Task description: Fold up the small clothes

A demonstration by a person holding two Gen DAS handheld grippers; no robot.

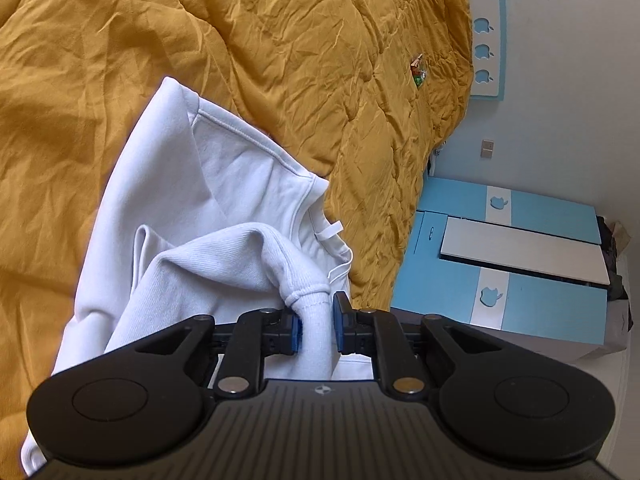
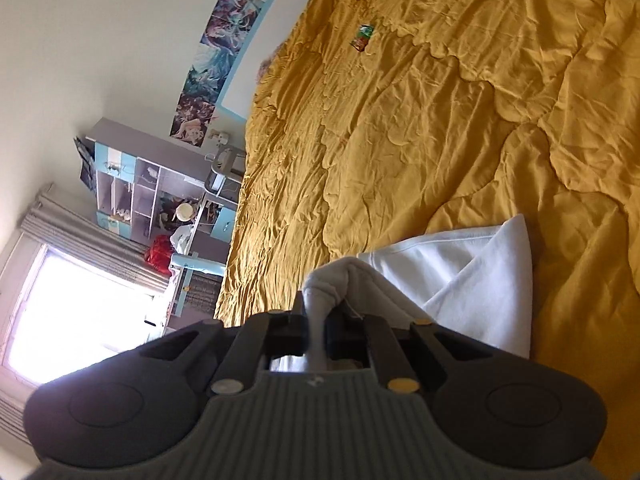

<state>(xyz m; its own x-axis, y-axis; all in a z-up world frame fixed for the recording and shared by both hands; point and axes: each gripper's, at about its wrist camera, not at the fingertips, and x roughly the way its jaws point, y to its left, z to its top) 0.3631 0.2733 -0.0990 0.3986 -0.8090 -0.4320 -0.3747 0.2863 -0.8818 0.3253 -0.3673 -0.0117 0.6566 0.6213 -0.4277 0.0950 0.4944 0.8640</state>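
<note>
Garment: white sweatshirt (image 1: pixel 224 216) partly lifted off the mustard quilt (image 1: pixel 120 60), bulk draping between both views.
Left gripper (image 1: pixel 316 328): jaws pinched on a bunched ribbed edge; hold looks narrow.
Right gripper (image 2: pixel 316 328): jaws closed on a bunched fold (image 2: pixel 340 280).
Risk: uneven pull slips the bunched cloth out.
Risk: trapped layers would give a skewed, lumpy fold.
Nearby: small wrapper (image 2: pixel 362 37), well apart.

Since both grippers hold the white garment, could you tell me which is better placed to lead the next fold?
Probably the left gripper: its view shows most of the white garment on the bedspread; the right gripper's shows less.
</note>
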